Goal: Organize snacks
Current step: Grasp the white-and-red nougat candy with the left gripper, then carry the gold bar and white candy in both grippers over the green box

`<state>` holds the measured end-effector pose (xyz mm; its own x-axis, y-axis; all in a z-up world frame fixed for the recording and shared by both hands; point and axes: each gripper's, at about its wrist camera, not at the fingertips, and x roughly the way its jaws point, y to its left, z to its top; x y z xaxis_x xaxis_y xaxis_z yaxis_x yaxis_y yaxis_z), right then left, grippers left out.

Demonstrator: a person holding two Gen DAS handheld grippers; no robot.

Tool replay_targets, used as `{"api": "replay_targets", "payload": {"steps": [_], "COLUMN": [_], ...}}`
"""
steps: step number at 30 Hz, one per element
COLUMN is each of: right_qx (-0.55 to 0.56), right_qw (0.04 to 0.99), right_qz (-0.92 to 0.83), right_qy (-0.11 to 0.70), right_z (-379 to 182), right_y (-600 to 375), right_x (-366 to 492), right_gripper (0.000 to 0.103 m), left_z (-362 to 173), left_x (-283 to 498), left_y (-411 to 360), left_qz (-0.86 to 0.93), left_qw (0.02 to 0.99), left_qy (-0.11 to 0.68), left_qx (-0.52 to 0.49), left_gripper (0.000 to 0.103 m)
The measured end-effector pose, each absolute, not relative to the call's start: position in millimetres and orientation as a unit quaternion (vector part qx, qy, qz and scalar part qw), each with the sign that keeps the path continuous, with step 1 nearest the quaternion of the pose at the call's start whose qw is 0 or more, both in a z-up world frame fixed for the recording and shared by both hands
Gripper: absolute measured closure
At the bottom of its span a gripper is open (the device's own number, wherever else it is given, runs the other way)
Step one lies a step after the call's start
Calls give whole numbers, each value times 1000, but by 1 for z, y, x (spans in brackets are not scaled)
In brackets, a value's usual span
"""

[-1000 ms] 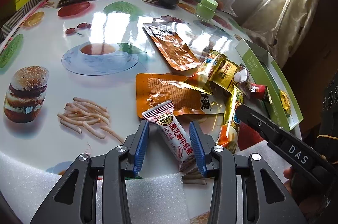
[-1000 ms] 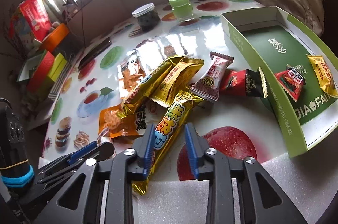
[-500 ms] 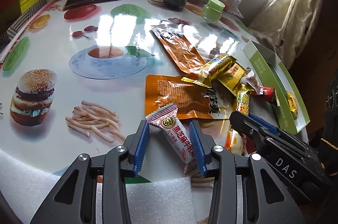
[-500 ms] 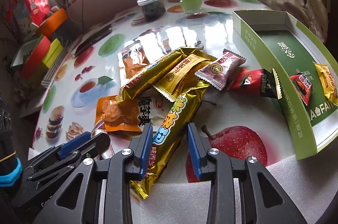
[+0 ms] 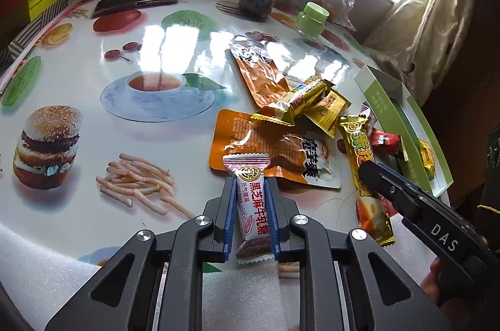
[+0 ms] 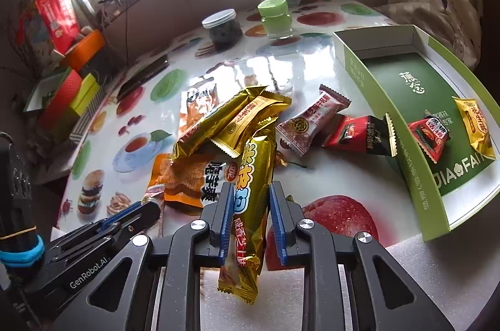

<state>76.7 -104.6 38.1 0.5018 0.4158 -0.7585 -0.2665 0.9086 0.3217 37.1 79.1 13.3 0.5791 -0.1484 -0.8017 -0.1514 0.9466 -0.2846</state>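
Blue-padded left gripper (image 5: 250, 215) now clamps nougat candy (image 5: 251, 206).

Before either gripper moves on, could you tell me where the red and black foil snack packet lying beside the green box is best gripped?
Grip the red and black foil snack packet across its puffed middle, pads on its two long edges, coming from above. It lies flat, its crimped end touching the wall of the green cardboard box, so coming in from the box side is likely blocked; the white candy wrapper crowds its other end.
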Motion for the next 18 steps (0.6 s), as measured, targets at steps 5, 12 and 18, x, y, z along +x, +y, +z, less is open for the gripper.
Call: {"api": "replay_targets", "payload": {"steps": [5, 12, 18], "right_qx": [82, 87, 89], "right_qw": [865, 870, 876], "right_qz": [206, 208, 210], "right_qy": [449, 438, 425], "right_z": [44, 53, 64], "right_y": [-109, -120, -129], "right_x": [73, 69, 67], "right_gripper": [81, 81, 81], "left_z": [20, 33, 47], "left_x": [36, 37, 41], "left_y": [75, 68, 58], "left_qz": [-1, -10, -24], "left_qw": [877, 882, 887], "left_qy": [454, 447, 439], "left_qx": [-158, -152, -143], "left_gripper": [84, 84, 84]}}
